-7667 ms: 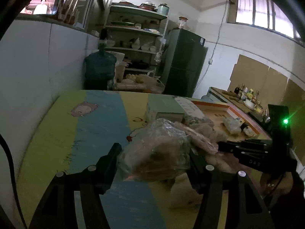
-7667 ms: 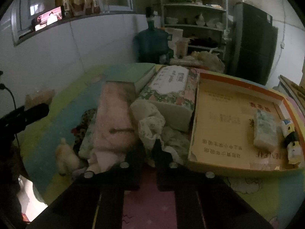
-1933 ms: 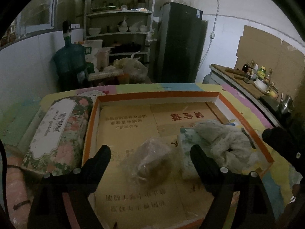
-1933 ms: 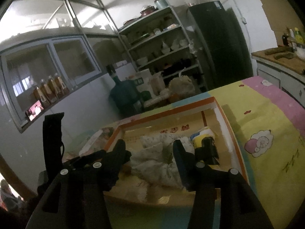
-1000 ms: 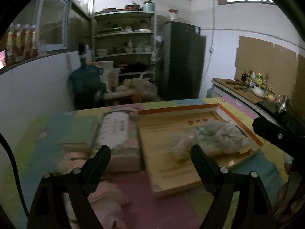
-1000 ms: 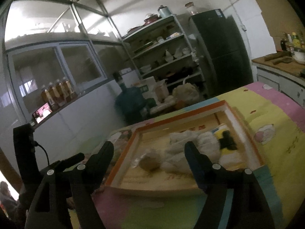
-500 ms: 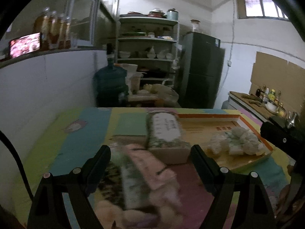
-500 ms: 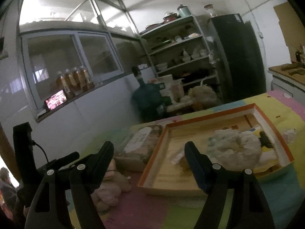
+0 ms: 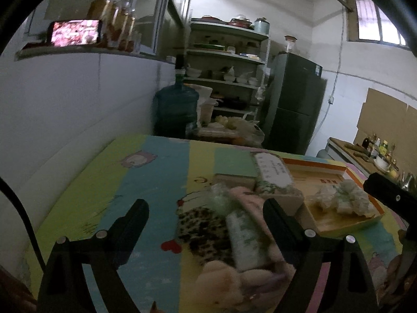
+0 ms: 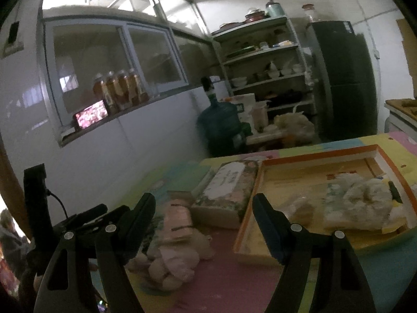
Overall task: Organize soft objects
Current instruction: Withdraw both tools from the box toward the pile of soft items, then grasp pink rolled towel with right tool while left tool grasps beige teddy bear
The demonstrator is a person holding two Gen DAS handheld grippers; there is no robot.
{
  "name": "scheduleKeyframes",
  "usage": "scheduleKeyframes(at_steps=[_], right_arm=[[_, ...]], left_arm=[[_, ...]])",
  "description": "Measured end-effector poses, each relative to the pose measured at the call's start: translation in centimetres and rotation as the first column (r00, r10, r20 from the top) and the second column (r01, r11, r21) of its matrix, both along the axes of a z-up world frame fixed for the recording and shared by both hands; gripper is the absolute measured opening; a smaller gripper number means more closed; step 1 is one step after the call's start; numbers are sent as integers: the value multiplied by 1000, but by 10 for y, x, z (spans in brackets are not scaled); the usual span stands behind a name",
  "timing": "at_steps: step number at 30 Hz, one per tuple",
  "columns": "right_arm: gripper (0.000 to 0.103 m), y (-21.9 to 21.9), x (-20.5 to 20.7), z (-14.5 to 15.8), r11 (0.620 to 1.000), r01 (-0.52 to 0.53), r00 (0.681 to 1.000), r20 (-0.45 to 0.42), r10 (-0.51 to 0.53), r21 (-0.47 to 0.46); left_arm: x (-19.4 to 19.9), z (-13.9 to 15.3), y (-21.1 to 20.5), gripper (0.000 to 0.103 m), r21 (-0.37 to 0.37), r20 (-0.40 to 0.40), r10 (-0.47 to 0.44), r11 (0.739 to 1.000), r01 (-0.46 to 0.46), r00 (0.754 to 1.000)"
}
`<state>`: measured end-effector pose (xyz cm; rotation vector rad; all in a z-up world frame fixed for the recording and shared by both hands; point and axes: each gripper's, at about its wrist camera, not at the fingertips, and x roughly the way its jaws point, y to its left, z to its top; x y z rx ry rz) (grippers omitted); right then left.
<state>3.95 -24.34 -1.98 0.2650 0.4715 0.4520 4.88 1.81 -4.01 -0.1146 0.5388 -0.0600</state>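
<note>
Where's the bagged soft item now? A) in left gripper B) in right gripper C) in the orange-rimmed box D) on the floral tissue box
C: the bagged soft item lies in the orange-rimmed box; left gripper and right gripper are both open and empty.

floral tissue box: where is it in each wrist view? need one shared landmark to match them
Left wrist: floral tissue box right of centre, against the left edge of the orange-rimmed tray.
Right wrist: floral tissue box at centre, again along the tray's left edge.
Shared landmark: blue water jug behind the table.
</note>
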Motion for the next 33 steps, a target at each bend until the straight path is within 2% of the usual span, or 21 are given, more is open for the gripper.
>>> scheduleKeyframes(at_steps=[6, 11, 19, 24, 33], right_arm=[[78, 24, 8, -4, 999, -40, 999, -28, 39, -32], [78, 41, 21, -14, 996, -74, 994, -83, 71, -40], [78, 76, 44, -35, 986, -133, 978, -173, 114, -101], [78, 85, 59, -45, 983, -144, 969, -218, 117, -112], [78, 103, 75, -54, 968, -152, 961, -261, 97, -199]], left_arm=[[-2, -9, 25, 89, -19, -17, 28, 999, -28, 999], [-2, -19, 42, 89, -38, -39, 32, 999, -33, 999], [0, -29, 62, 89, -69, -56, 34, 997, -38, 998], [2, -34, 73, 89, -94, -66, 32, 995, -39, 997], [8, -42, 85, 89, -118, -83, 31, 992, -41, 996]])
